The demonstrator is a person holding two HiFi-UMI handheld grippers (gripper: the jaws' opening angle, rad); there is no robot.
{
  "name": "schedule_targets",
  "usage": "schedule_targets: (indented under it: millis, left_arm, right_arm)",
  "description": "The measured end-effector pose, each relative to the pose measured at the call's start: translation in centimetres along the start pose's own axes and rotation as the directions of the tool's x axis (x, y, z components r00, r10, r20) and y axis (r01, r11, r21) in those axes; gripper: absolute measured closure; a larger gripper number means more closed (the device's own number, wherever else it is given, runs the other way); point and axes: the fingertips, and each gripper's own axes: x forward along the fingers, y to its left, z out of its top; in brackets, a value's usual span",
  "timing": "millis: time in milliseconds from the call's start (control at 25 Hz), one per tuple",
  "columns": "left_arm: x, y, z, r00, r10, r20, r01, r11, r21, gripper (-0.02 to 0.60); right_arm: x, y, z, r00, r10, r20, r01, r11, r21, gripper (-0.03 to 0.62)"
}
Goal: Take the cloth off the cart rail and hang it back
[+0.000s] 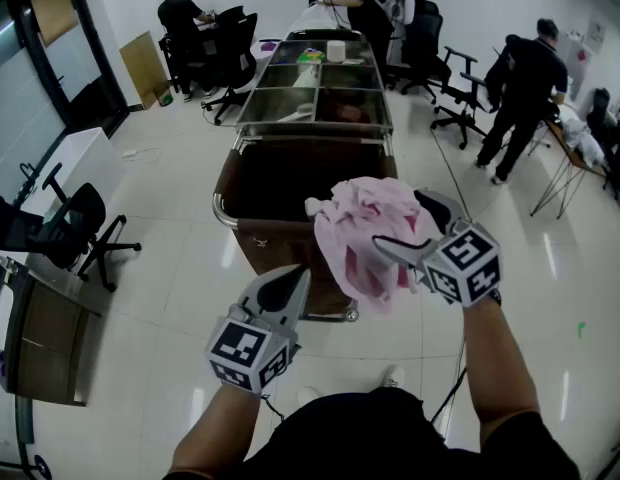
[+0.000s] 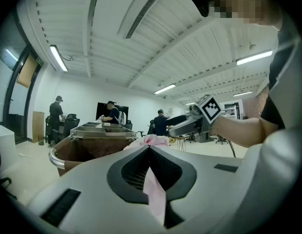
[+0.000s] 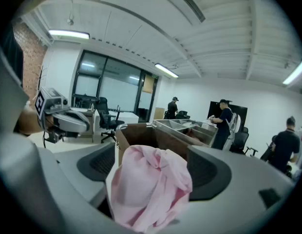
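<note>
- Office chair (image 1: pixel 75 230): black, on the pale floor (image 1: pixel 170 268) at far left, well apart from the cart.
- Left gripper (image 1: pixel 295 280): low and left of centre in the head view, just before the cart's near end, with its marker cube turned toward the person. Its jaws are drawn together and nip a thin fold of the cloth. In the left gripper view a pink strip runs down between the two pads.
- Cart (image 1: pixel 290 183): a brown bin forms the near end, and a rounded metal rail (image 1: pixel 219 208) runs round its rim. Metal trays (image 1: pixel 315 93) lie in a row beyond the bin.
- Cloth (image 1: pixel 360 233): pink and bunched, held in the air over the near right part of the bin. It hangs apart from the rail, between the two grippers, and its lower left edge reaches the left gripper's tips.
- Right gripper (image 1: pixel 398 223): right of centre in the head view, level with the cloth, its marker cube facing up. Its jaws stand wide and are clamped on the bunched mass of the cloth. In the right gripper view the cloth fills the whole gap from one pad to the other.
- Standing person (image 1: pixel 525 88): in dark clothes at upper right, beside some office chairs and well apart from the cart.
</note>
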Motion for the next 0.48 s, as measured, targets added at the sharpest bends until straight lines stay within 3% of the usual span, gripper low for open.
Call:
schedule_targets:
  millis: [200,280,360,480]
  left_arm:
    - [-0.6,1.4,-0.1,1.0,0.017,0.011,-0.017,1.0,0.017,0.581]
    - [-1.1,1.7,-0.1,0.999,0.029,0.02,-0.03,1.0,0.01,0.581]
    - [-1.5,2.0,-0.1,0.999,0.044,0.027,-0.044,0.999,0.013,0.581]
    - [-1.7,2.2,-0.5,0.998,0.06,0.021,-0.06,0.998,0.006,0.581]
  right_arm:
    - [6.9,-0.9,-0.7,0.981,0.053,-0.185,-0.073,0.992,-0.103,0.071]
    - [8.6,-0.3,-2.8,0.943,0.099,-0.318,-0.161,0.971,-0.175,0.021]
    - [9.6,0.3,-5.3,0.887,0.134,-0.441,-0.261,0.935,-0.241,-0.037]
    - [11.3,0.2,-7.4,0.842,0.141,-0.521,-0.323,0.905,-0.277,-0.04]
